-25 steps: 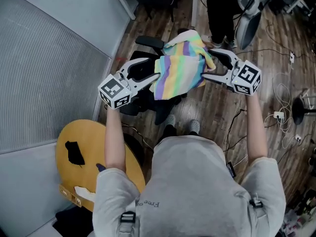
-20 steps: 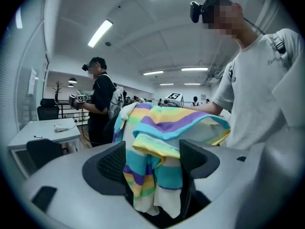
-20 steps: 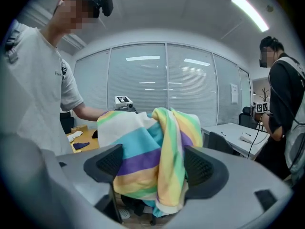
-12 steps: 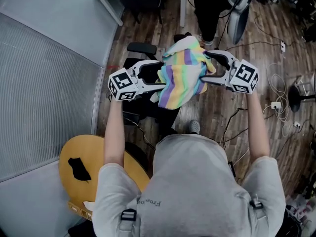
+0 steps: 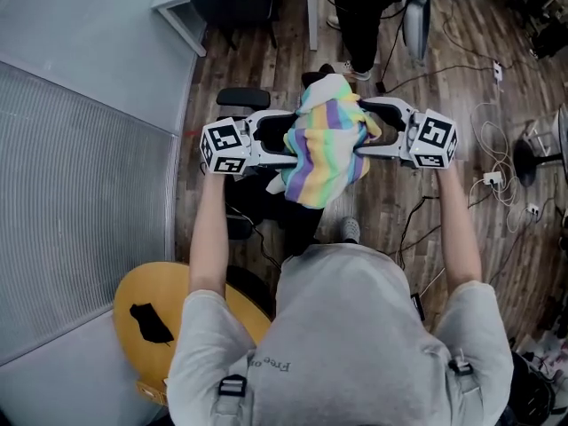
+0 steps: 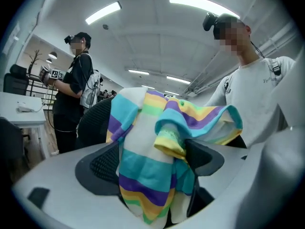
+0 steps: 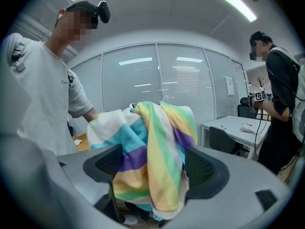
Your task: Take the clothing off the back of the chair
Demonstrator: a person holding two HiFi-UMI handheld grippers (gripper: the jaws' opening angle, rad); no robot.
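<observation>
In the head view, the soft, rainbow-striped clothing [image 5: 324,149] hangs bunched between my left tool [image 5: 286,140] and right tool [image 5: 366,130], above the black chair [image 5: 244,98]. In the left gripper view, my left tool's jaws are opening, with crumpled folds loose between dark textured pads [image 6: 97,166]. In the right gripper view, my right tool is opening likewise, released, with the cloth draped between its pads [image 7: 202,168].

Striped clothing [image 7: 152,142] (bunched, draped) hangs between the 2 opening jaws of the right gripper [image 7: 157,168].
</observation>
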